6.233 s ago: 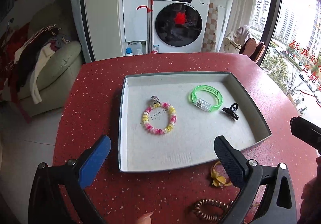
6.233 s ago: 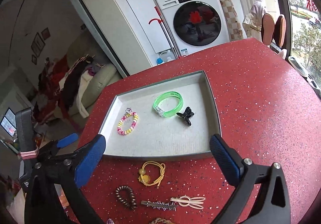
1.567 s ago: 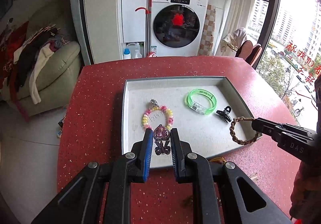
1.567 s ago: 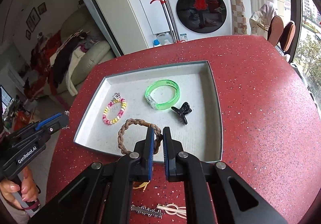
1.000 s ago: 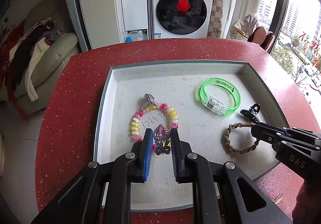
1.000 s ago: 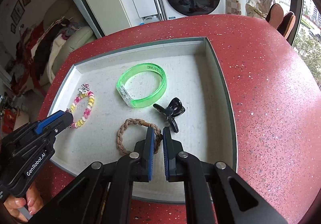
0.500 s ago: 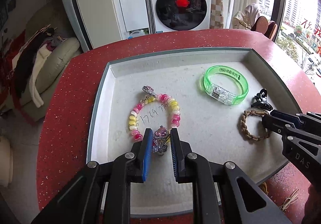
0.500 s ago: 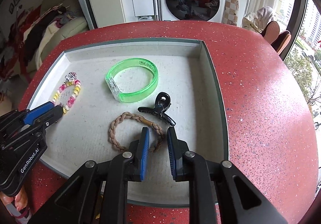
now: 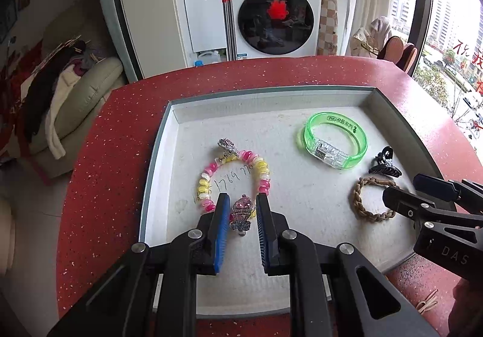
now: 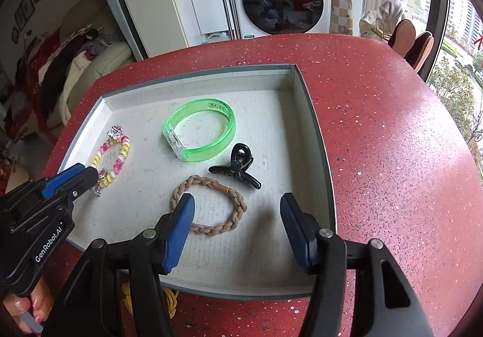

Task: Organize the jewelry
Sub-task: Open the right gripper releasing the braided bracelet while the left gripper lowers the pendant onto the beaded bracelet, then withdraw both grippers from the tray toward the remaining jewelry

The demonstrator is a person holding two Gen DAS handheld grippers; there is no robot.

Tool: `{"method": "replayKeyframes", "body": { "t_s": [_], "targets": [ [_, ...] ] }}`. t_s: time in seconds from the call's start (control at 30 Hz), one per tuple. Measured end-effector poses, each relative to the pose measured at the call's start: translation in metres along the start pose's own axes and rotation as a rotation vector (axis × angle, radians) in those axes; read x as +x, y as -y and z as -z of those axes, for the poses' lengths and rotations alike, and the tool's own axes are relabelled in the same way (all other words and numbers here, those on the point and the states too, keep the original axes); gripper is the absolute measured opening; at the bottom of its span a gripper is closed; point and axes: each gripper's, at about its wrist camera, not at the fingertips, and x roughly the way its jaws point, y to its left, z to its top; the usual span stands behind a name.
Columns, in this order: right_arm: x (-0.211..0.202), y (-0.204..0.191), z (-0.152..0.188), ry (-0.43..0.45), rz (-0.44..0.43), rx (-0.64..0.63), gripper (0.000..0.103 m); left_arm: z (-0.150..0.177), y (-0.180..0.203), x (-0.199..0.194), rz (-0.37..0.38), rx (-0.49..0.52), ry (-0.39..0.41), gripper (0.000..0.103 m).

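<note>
- Jewelry here means two pieces just delivered: a pink rhinestone charm clip and a tan braided cord bracelet, both inside the shallow grey tray on the red speckled table.
- Judging by looks, the charm is small, light, hard and knobbly; it is best pinched across its widest jewelled part, gently, since stones may snag.
- The braid looks soft and floppy; take it anywhere along the cord.
- The left gripper has its jaws slightly parted beside the charm, which lies just below the pink-and-yellow beaded bracelet.
- The right gripper is spread wide above the braid; half a second ago it was nearly closed around it.
- Compared with six seconds ago, the tray holds two more pieces.
</note>
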Motion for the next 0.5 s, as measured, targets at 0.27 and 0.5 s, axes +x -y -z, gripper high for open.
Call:
{"method": "replayKeyframes", "body": {
  "t_s": [0.27,0.5],
  "targets": [
    [-0.038,0.005,0.004,0.085,-0.036,0.041,0.072,0.0,-0.001,-0.012,0.004,-0.012,0.032,0.037],
    [-0.059,0.009,0.02,0.099,-0.062,0.075,0.076,0.003,-0.009,-0.027,-0.002,-0.048,0.068,0.103]
  ]
}}
